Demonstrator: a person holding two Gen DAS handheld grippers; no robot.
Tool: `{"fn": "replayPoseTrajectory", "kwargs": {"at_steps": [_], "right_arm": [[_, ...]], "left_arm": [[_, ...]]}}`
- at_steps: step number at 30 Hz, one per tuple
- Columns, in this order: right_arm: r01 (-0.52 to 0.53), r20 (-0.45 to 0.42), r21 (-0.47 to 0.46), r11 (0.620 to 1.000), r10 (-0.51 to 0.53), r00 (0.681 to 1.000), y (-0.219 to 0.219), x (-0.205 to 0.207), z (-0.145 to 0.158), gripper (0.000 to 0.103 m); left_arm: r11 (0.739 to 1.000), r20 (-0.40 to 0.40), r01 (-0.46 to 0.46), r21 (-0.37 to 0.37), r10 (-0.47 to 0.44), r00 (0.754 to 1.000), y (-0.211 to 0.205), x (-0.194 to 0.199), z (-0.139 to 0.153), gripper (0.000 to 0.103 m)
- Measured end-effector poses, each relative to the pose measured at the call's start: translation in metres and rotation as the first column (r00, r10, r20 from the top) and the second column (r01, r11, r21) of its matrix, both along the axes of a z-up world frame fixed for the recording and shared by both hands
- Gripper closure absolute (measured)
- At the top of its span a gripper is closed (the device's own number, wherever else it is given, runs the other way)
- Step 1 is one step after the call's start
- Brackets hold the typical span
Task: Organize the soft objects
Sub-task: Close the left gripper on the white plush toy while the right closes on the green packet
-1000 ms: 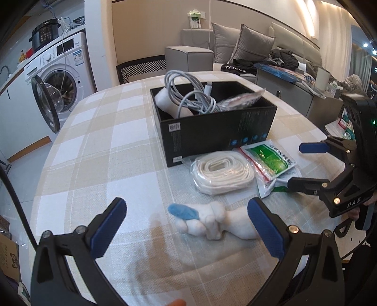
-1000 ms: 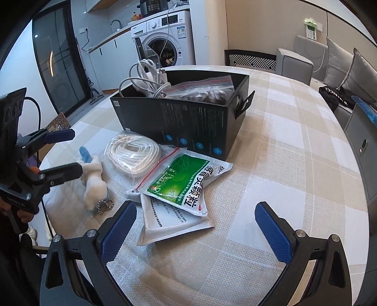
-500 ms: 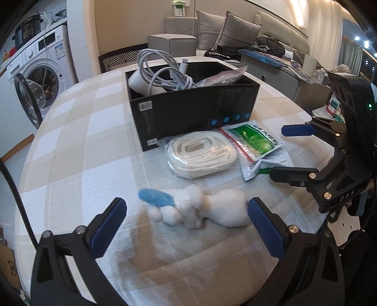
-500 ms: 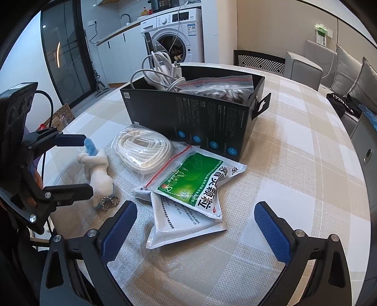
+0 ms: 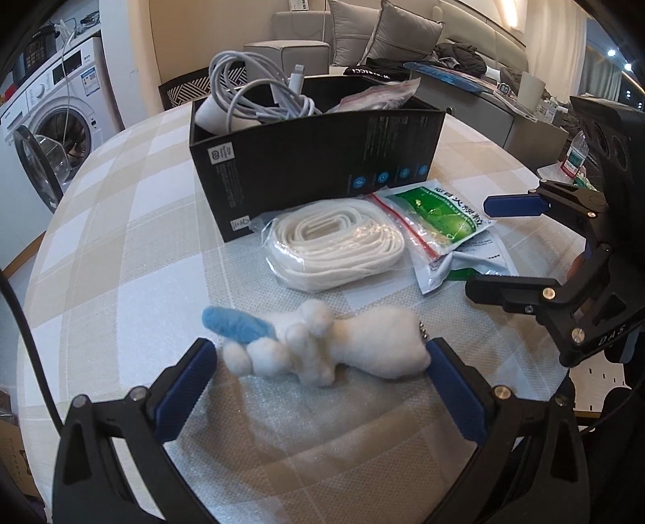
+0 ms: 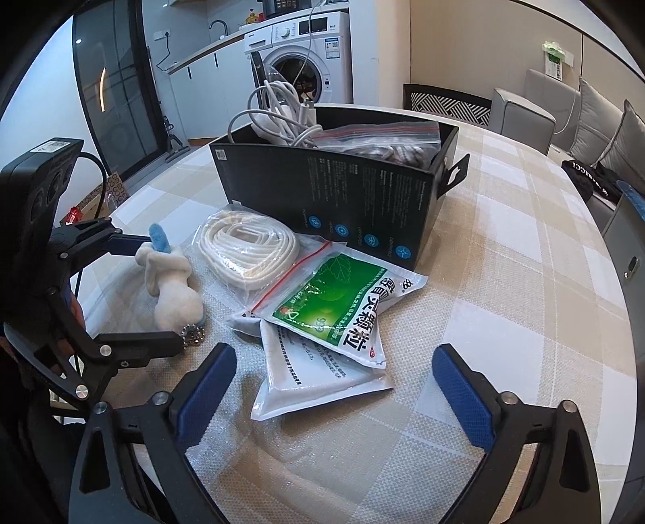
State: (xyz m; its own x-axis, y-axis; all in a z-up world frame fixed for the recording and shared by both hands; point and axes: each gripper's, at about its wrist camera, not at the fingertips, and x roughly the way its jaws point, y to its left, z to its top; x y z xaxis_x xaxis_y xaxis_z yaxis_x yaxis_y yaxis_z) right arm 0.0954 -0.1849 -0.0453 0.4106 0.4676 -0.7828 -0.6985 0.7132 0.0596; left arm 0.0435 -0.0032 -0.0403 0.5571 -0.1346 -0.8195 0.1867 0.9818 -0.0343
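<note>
A white plush toy (image 5: pixel 354 346) with a blue ear and a ball chain lies on the checked tablecloth. My left gripper (image 5: pixel 320 356) is open around it lengthwise, with a pad close to each end. In the right wrist view the toy (image 6: pixel 173 290) lies between the left gripper's fingers (image 6: pixel 141 346). A bagged coil of white cord (image 6: pixel 250 250) and a green pouch (image 6: pixel 334 306) on a white pouch (image 6: pixel 314 383) lie before a black box (image 6: pixel 334 193). My right gripper (image 6: pixel 332 356) hovers over the white pouch's near end, jaws closing, pads not touching it.
The black box (image 5: pixel 314 161) holds grey cables (image 5: pixel 258 96) and a zip bag (image 6: pixel 379 141). The round table's edge (image 6: pixel 612 322) curves away on the right. A washing machine (image 6: pixel 306 52) and a sofa with cushions (image 5: pixel 387 36) stand beyond the table.
My left gripper has come down and forward, so the plush toy now lies between its pads instead of ahead of them. The right gripper's jaws have narrowed slightly over the pouches.
</note>
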Motion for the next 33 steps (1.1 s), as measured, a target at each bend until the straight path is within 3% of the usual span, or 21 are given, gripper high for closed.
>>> {"fn": "replayPoseTrajectory", "kwargs": {"at_steps": [6,10,17,19,21,27,29,33], "right_arm": [[-0.009,0.022,-0.019,1.0,0.01,1.0,0.002,0.0,0.0,0.025],[-0.033,0.036,-0.028,0.999,0.034,0.999,0.001,-0.008,0.001,0.041],[-0.059,0.035,-0.027,0.998,0.06,0.998,-0.013,-0.019,0.001,0.045],[-0.066,0.033,-0.021,0.998,0.067,0.997,-0.016,-0.021,0.002,0.046],[-0.072,0.037,-0.019,0.997,0.073,0.997,-0.016,-0.021,0.003,0.049],[-0.112,0.038,-0.02,0.994,0.113,0.993,-0.015,-0.031,0.004,0.056],[-0.118,0.029,-0.002,0.993,0.118,0.993,-0.017,-0.032,0.005,0.067],[-0.123,0.035,-0.01,0.992,0.123,0.992,-0.018,-0.033,0.005,0.067]], "left_arm": [[1.0,0.003,-0.002,-0.004,0.002,1.0,0.0,0.004,-0.001,0.0],[1.0,0.005,-0.01,-0.021,0.01,1.0,0.003,0.006,-0.001,0.0],[1.0,0.014,-0.01,-0.028,0.01,1.0,0.003,0.005,-0.001,0.001],[0.999,0.02,-0.008,-0.033,0.008,1.0,0.003,0.004,0.0,0.005],[0.999,0.028,-0.009,-0.031,0.01,1.0,0.003,0.004,0.001,0.01],[0.999,0.032,0.008,-0.037,-0.006,0.999,0.003,0.001,0.002,0.012],[0.999,0.034,0.011,-0.042,-0.009,0.999,0.003,0.0,0.003,0.012],[0.999,0.038,0.014,-0.049,-0.012,0.999,0.003,-0.001,0.004,0.012]]}}
